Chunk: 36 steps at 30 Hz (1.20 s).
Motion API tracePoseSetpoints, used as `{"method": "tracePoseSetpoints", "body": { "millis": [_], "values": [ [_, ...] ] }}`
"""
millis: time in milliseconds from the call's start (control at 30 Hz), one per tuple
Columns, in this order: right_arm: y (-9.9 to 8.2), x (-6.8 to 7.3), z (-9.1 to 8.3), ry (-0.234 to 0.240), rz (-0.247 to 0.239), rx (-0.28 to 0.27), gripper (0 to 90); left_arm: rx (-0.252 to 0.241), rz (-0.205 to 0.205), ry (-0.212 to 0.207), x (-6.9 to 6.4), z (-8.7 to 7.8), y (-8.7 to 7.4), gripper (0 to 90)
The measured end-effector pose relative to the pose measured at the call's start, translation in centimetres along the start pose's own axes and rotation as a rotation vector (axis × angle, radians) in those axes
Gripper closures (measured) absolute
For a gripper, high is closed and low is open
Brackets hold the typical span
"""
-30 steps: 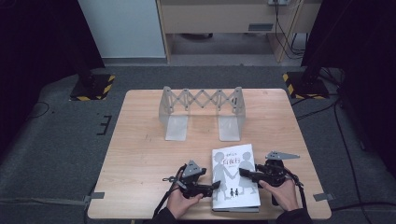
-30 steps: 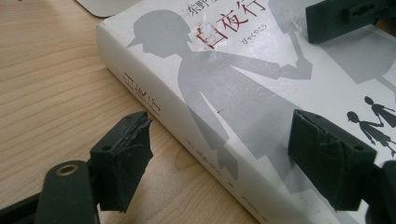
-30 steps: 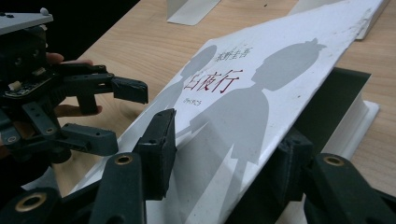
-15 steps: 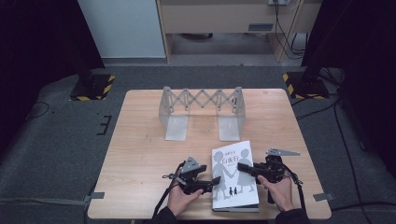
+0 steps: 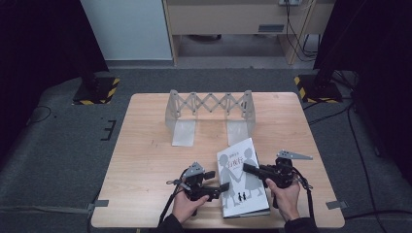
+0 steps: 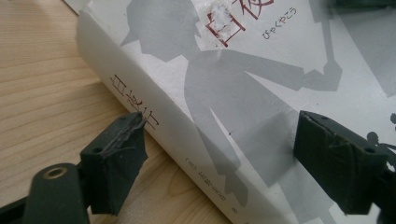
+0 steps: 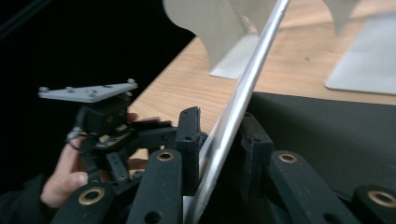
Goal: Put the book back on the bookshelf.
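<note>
Book (image 5: pixel 241 180) first: a grey-and-white paperback with silhouette figures and red lettering on its cover is lying at the near edge of the wooden table (image 5: pixel 145 155), between the person's two hands, well short of the expanding metal book rack (image 5: pixel 210 114) that is standing empty toward the far side. The right gripper (image 5: pixel 248 169) is clamping the cover's open edge; in the right gripper view the thin cover (image 7: pixel 233 112) is running slantwise up between the two black jaws, which are pressed tight on it, so that side is being peeled up like a lid rather than the whole volume being carried. The left gripper (image 5: pixel 222 187) is working at the spine side, and its jaws have just been opening wider: in the left gripper view one pad (image 6: pixel 116 149) is sitting on the table just beside the spine (image 6: pixel 154 130) and the other (image 6: pixel 336 158) is hovering over the cover, straddling the book's edge without squeezing it. That stance is probably bracing the book so it is not sliding away while the right hand is lifting.
</note>
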State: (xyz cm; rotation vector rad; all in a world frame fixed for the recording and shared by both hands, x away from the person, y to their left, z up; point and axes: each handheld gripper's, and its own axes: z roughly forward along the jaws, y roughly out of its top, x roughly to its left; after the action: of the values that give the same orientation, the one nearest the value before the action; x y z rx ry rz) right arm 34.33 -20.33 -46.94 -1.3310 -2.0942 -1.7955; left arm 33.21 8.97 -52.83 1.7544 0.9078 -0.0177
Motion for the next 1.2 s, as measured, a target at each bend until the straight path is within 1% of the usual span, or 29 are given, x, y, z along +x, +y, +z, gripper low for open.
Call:
{"method": "tracePoseSetpoints", "body": {
  "millis": [33,133,167,233,267,367,433,533,667,700,733,767,800,833,867,900,967,1000,1033,1067,1100,1133,1167,1200],
  "values": [
    [0.0,0.2,0.0,0.014,-0.009,-0.006,74.0,0.0,0.0,0.0,0.0,0.0,0.0,11.7],
    [0.1,0.6,-0.1,0.039,-0.038,-0.011,74.1,-0.005,-0.004,-0.025,0.4,0.0,-0.1,5.1],
    [0.1,0.7,-0.1,0.044,-0.047,-0.013,74.2,-0.01,-0.002,-0.035,0.4,0.1,-0.1,2.9],
    [0.2,0.9,-0.1,0.059,-0.062,-0.015,74.3,-0.005,-0.003,-0.065,0.5,0.2,-0.2,0.5],
    [0.2,0.9,-0.2,0.066,-0.066,-0.015,74.3,-0.002,-0.006,-0.079,0.4,0.3,-0.3,0.0],
    [0.2,0.9,-0.1,0.079,-0.072,-0.015,74.3,-0.001,-0.003,-0.086,0.5,0.4,-0.3,0.0],
    [0.1,0.8,-0.1,0.084,-0.071,-0.016,74.3,-0.007,-0.015,-0.094,0.7,0.5,-0.5,0.0],
    [0.1,0.7,-0.1,0.087,-0.073,-0.016,74.3,-0.013,-0.016,-0.098,0.7,0.5,-0.6,0.0],
    [0.1,0.3,0.0,0.076,-0.05,-0.009,74.2,-0.005,-0.035,-0.091,0.9,0.7,-0.7,0.0],
    [0.0,0.1,0.1,0.068,-0.044,-0.005,74.1,0.001,-0.039,-0.086,0.9,0.7,-0.7,0.0],
    [0.0,-0.1,0.1,0.055,-0.047,0.002,73.9,0.01,-0.033,-0.078,0.9,0.7,-0.7,0.1],
    [0.0,-0.2,0.2,0.04,-0.04,0.016,73.6,0.016,-0.015,-0.071,0.9,0.6,-0.7,2.5],
    [0.0,-0.2,0.2,0.04,-0.04,0.016,73.6,0.016,-0.015,-0.071,0.9,0.6,-0.7,5.6],
    [0.0,-0.8,0.3,-0.001,-0.032,0.044,72.9,0.032,0.039,-0.065,0.6,0.5,-0.6,12.0],
    [0.0,-1.0,0.3,-0.026,-0.037,0.064,72.6,0.043,0.053,-0.065,0.4,0.6,-0.6,15.0],
    [-0.2,-1.3,0.3,-0.043,-0.035,0.082,72.4,0.046,0.046,-0.064,0.4,0.6,-0.7,15.2],
    [-0.5,-1.6,0.1,-0.05,-0.037,0.09,72.3,0.054,0.013,-0.066,0.5,0.7,-0.7,14.8],
    [-0.5,-1.6,0.1,-0.053,-0.041,0.093,72.0,0.054,0.013,-0.066,0.5,0.7,-0.7,14.7],
    [-0.4,-1.6,0.2,-0.059,-0.044,0.101,71.2,0.058,-0.005,-0.065,0.5,0.7,-0.8,14.6],
    [-0.4,-1.6,0.2,-0.059,-0.044,0.101,71.2,0.058,-0.005,-0.065,0.5,0.7,-0.8,14.6],
    [-0.6,-1.7,0.2,-0.053,-0.077,0.12,68.5,0.061,-0.006,-0.062,0.5,0.7,-0.8,14.8],
    [-0.6,-1.7,0.2,-0.053,-0.077,0.12,68.5,0.061,-0.006,-0.062,0.5,0.7,-0.8,15.1],
    [-1.0,-1.7,-0.2,-0.045,-0.098,0.149,64.4,0.068,-0.004,-0.057,0.5,0.7,-0.8,15.2],
    [-1.2,-1.7,-0.3,-0.045,-0.102,0.154,62.3,0.071,-0.004,-0.053,0.5,0.7,-0.8,15.3]
  ]
}}
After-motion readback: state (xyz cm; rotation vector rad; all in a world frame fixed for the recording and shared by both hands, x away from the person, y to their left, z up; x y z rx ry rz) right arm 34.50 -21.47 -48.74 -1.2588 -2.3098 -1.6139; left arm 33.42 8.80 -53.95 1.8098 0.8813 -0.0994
